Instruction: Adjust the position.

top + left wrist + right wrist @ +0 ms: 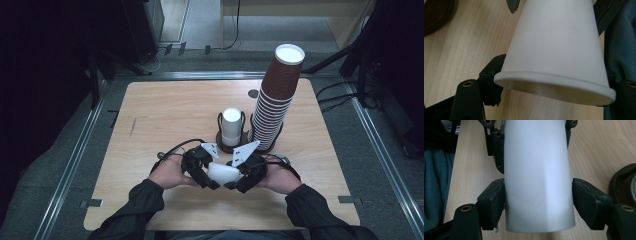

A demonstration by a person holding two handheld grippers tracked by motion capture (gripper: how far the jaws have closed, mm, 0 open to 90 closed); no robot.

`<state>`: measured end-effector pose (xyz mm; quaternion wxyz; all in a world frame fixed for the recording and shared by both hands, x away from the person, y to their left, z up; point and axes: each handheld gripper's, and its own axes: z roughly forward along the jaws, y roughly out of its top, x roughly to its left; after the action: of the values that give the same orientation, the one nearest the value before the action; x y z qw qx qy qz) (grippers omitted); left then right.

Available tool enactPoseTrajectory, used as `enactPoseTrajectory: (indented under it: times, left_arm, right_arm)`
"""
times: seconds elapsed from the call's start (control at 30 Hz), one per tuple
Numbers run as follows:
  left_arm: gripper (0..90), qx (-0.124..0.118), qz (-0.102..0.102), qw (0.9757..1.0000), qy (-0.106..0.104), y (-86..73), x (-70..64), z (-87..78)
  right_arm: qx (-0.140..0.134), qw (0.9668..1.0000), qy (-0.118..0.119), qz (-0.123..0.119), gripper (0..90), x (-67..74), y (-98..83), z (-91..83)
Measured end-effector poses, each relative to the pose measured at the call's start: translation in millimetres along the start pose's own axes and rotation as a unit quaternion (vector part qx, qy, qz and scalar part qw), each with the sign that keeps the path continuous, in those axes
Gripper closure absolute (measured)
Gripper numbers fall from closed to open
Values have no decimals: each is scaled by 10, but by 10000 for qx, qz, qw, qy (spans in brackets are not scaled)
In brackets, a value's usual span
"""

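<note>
High view, nearest edge: dark sleeves entering from below, left hand and right hand close together over the front part of the counter. Between them, left gripper and right gripper facing each other, with a white cup lying on its side from one to the other, just above the wood.

Left gripper view: fingers closed narrowly on the white cup at its rolled rim, one pad pressed against the rim, the other mostly hidden behind the cup wall; mouth of the cup toward the camera, base pointing away.

Right gripper view: fingers standing wide around the base end of the white cup; one pad touching the wall, the other finger just beside it with a hairline of daylight, so not clamped.

Farther back, mid-counter: dark holder with wire loops, carrying a second white cup upright. Just beside it to the right, tall stack of brown cups, leaning slightly away. Beyond the counter's far edge, grey floor and cables.
</note>
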<state>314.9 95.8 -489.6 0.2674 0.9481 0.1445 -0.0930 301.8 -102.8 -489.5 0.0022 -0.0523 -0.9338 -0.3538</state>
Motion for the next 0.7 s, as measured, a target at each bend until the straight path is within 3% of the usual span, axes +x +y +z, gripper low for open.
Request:
enactPoseTrajectory:
  times: [0.13, 0.3, 0.43, 0.7]
  left_arm:
    - [274, 34, 62, 10000, -26, -7, -14, 4]
    - [249, -177, 135, 9997, 66, -21, -33, -53]
    - [165, -249, 20, 9994, 240, -48, -15, -79]
    - [140, -594, -130, 9977, 289, -118, 31, -228]
  right_arm:
    - [43, 9999, 116, -63, 356, 13, -2, 14]
    - [-76, 9998, 174, -23, 360, 2, 0, -28]
    - [-107, 9998, 173, 27, 359, -21, -11, -61]
    - [-351, 9992, 94, 174, 356, -79, -63, -178]
